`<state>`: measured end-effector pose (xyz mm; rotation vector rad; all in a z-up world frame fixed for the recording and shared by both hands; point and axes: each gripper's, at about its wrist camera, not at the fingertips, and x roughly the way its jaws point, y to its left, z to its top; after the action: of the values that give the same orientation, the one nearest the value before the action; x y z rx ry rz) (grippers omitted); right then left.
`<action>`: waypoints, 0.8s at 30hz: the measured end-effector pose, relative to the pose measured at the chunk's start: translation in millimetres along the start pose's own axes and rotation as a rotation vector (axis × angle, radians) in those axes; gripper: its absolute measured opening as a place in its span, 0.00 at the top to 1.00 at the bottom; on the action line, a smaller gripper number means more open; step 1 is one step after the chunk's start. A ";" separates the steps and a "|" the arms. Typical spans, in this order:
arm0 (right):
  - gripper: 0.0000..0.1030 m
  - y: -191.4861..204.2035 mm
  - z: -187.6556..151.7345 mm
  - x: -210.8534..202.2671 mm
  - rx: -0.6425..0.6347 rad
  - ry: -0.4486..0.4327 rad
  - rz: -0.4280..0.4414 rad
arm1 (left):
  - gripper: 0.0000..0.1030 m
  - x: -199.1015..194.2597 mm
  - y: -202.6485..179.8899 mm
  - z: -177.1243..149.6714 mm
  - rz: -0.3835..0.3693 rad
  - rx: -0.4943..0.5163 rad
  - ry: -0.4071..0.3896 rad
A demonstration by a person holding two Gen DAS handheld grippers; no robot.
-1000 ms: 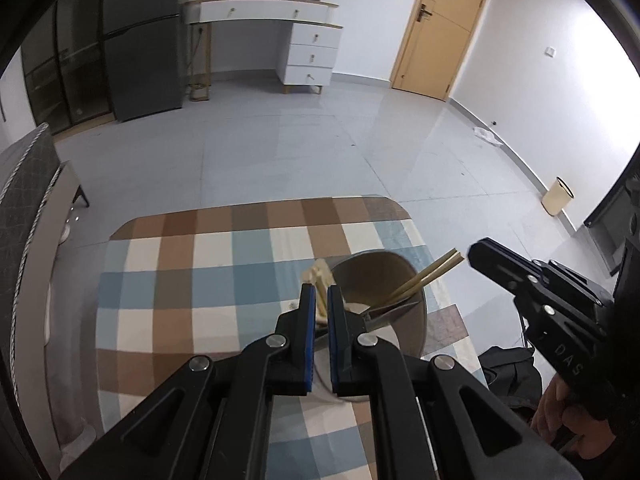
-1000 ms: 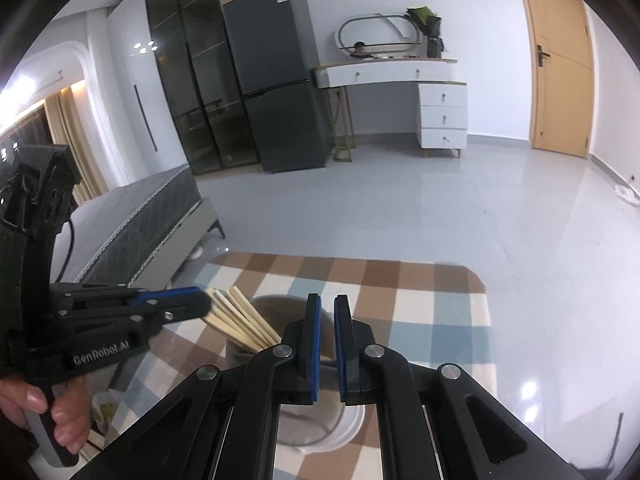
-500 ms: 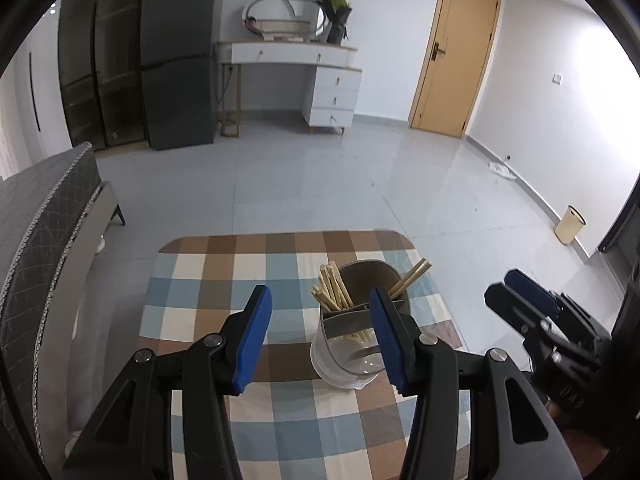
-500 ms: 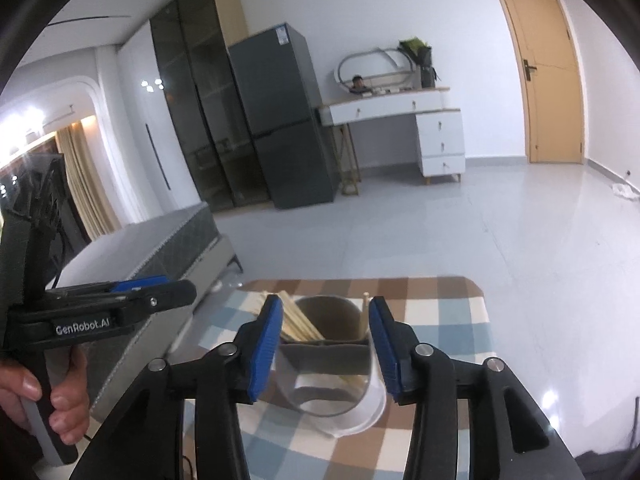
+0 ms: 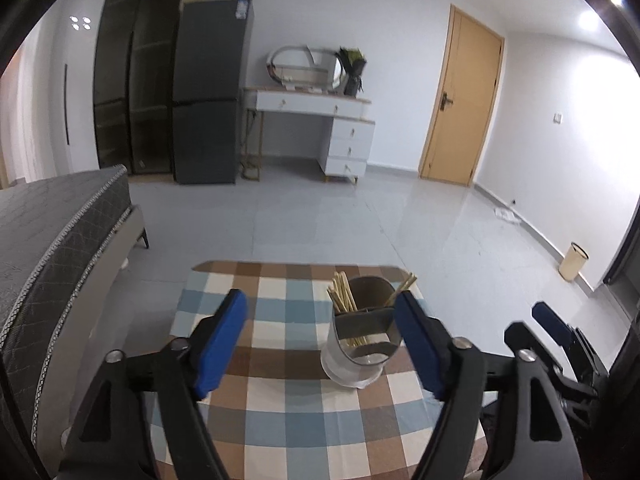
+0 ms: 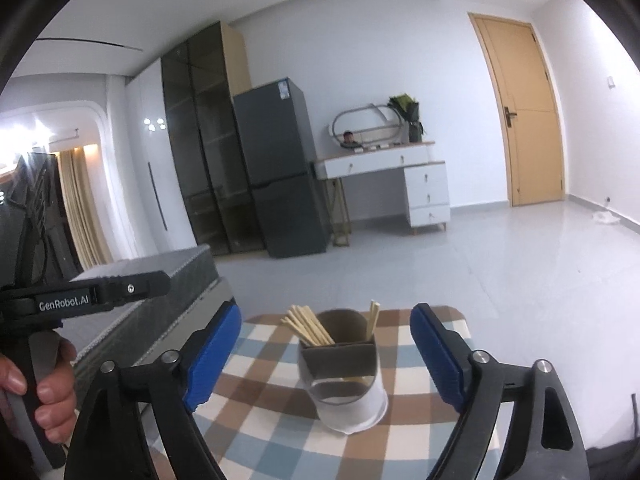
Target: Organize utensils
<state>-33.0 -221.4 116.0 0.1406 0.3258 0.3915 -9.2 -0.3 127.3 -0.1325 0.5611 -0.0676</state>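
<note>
Both grippers backed away from the chopstick holder (image 5: 362,340) since earlier; left gripper (image 5: 320,344) and right gripper (image 6: 326,354) jaws are opening, empty. Holder sits lower center on the checkered tablecloth (image 5: 280,420), chopsticks (image 6: 308,326) look sorted

1. A checked tablecloth (image 5: 280,408) in brown, blue and cream is covering the small table in the foreground.
2. A grey quilted bed (image 5: 52,232) is lying along the left side of the room.
3. A dark fridge (image 5: 208,92) is standing against the far wall, beside tall dark glass-fronted cabinets (image 5: 132,92).
4. A white dressing table (image 5: 320,120) is carrying an oval mirror (image 5: 304,68) and a dark potted plant (image 5: 352,68).
5. A wooden door (image 5: 460,108) is standing closed, and a pale bin (image 5: 573,261) is sitting on the grey tiled floor (image 5: 360,220) by the right wall.
</note>
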 end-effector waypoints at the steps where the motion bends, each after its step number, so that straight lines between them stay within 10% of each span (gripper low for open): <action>1: 0.11 2.7 -0.9 -2.1 -0.005 -0.008 0.001 | 0.21 -4.0 1.3 -0.7 0.011 0.001 -0.020; 7: 0.00 15.6 -4.7 -22.4 -0.035 -0.079 -0.039 | 0.04 -24.9 7.8 -13.0 0.074 0.007 -0.136; 24: 0.00 14.2 -46.5 -14.1 -0.022 -0.030 -0.074 | 0.03 -1.3 28.1 -49.3 0.129 -0.009 -0.164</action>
<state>-66.0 -210.6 79.3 0.1130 0.2959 0.3193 -35.9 22.4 82.6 -0.1089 0.4057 0.0711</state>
